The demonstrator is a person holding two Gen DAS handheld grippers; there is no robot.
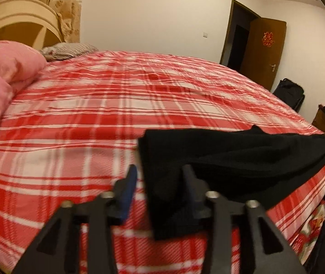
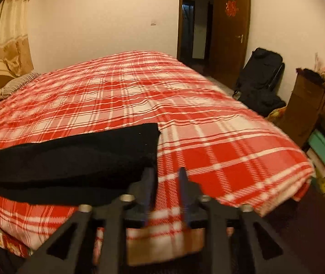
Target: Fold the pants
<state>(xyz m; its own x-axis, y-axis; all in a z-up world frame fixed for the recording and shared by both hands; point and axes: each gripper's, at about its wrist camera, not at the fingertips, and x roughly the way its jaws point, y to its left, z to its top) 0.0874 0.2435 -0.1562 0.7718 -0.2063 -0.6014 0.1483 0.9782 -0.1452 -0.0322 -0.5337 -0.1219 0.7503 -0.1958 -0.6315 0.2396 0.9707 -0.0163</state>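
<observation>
1. The black pants (image 1: 242,157) are being seen lying folded on the red-and-white checked bedspread (image 1: 82,114), close to the near edge of the bed and stretched along it.
2. In the left wrist view, one end of the pants is being shown hanging over the near edge of the bed, between the fingers of the left gripper (image 1: 160,182).
3. The left gripper's fingers are being held apart; whether they are touching the cloth cannot be told, as the picture is blurred.
4. In the right wrist view, the other end of the pants (image 2: 71,159) is being shown just beside the left finger of the right gripper (image 2: 165,187).
5. The right gripper's fingers are being held apart, with only bedspread (image 2: 208,125) being seen between them.
6. A pink quilt (image 1: 0,80) is being seen bunched at the far left corner of the bed, with a striped pillow (image 1: 68,50) beside it against the headboard (image 1: 23,20).
7. A brown door (image 2: 231,29) is being shown standing open beyond the far edge of the bed, with a black bag (image 2: 260,77) near it.
</observation>
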